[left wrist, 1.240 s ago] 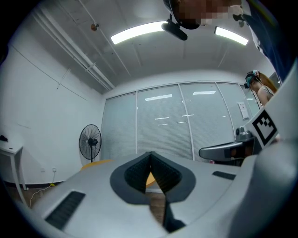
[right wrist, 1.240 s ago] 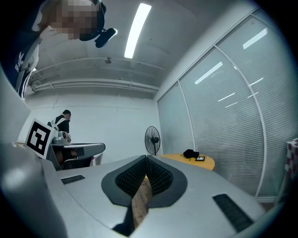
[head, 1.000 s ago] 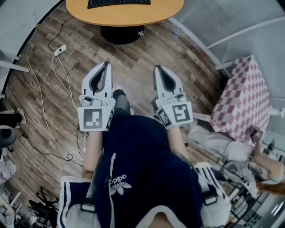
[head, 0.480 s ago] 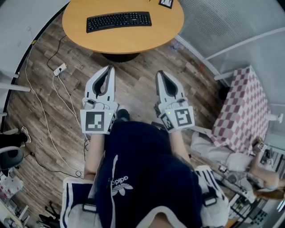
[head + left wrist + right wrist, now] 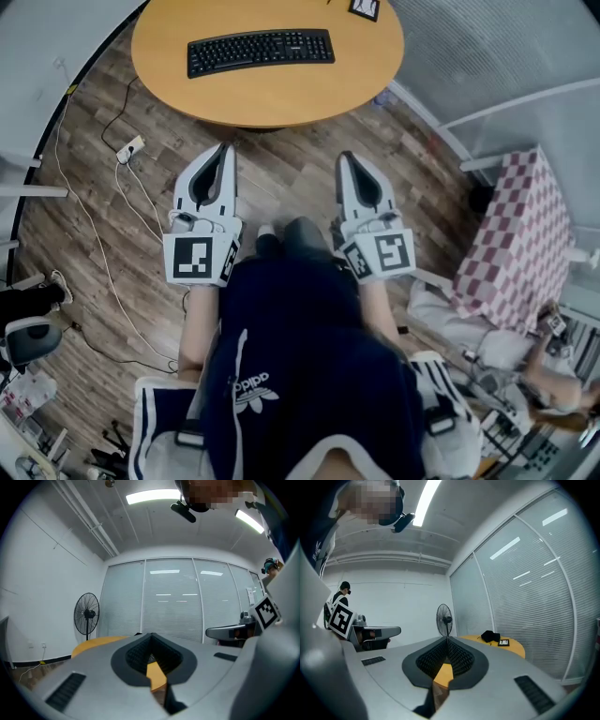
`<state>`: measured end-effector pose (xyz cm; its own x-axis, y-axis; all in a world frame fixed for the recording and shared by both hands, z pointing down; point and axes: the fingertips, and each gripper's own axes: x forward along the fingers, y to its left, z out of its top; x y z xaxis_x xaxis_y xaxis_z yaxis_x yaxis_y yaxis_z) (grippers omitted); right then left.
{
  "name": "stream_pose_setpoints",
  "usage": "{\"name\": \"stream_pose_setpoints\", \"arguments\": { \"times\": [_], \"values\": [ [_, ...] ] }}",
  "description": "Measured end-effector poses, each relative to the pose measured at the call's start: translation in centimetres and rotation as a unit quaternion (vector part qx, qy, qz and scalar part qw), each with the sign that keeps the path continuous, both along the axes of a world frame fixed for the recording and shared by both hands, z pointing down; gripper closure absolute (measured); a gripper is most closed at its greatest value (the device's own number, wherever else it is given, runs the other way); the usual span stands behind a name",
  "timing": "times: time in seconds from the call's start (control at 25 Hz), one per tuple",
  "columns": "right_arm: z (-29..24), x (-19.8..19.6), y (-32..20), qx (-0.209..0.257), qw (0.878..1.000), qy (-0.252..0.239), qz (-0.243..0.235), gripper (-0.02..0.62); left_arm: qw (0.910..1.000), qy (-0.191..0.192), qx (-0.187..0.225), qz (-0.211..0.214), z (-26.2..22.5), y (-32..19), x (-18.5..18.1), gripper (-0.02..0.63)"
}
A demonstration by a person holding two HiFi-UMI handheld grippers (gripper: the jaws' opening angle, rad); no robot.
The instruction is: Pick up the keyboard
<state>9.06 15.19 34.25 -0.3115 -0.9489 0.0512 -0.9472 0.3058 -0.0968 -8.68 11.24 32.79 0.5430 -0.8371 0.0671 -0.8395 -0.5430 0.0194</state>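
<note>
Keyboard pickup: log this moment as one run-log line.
stage: pre-grasp | keyboard: flat on round table, untouched | left gripper: shut, empty, short of table | right gripper: shut, empty, short of table

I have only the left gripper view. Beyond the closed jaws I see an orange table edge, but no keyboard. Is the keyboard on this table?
Observer: Yes. In the head view a black keyboard lies flat on the round table.
Operator: Is something else on the table?
Observer: A small black-framed card lies near its far side, to the right of the keyboard.
Operator: And the right gripper?
Observer: The right gripper has its jaws together, with nothing between them.
</note>
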Motion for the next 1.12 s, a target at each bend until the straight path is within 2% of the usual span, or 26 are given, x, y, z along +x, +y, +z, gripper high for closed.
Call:
{"name": "stream_pose_setpoints", "arguments": {
  "times": [0.28, 0.48, 0.8, 1.12],
  "values": [
    [1.1, 0.2, -3.0, -0.014, 1.000, -0.004, -0.014, 0.592, 0.9998, 0.006, -0.011, -0.016, 1.0, -2.2, 0.0, 0.603],
    [1.5, 1.0, -7.0, -0.017, 0.999, -0.003, -0.034, 0.592, 0.9992, 0.009, -0.012, -0.038, 1.2, -5.8, 0.6, 0.603],
    [0.8, 4.6, -14.2, -0.004, 0.998, 0.005, -0.057, 0.592, 0.9976, 0.021, 0.004, -0.065, 0.6, -11.9, 3.6, 0.603],
    [1.5, 7.2, -18.5, -0.011, 0.997, -0.004, -0.075, 0.592, 0.9954, 0.018, 0.007, -0.094, 0.7, -15.0, 5.2, 0.603]
  ]
}}
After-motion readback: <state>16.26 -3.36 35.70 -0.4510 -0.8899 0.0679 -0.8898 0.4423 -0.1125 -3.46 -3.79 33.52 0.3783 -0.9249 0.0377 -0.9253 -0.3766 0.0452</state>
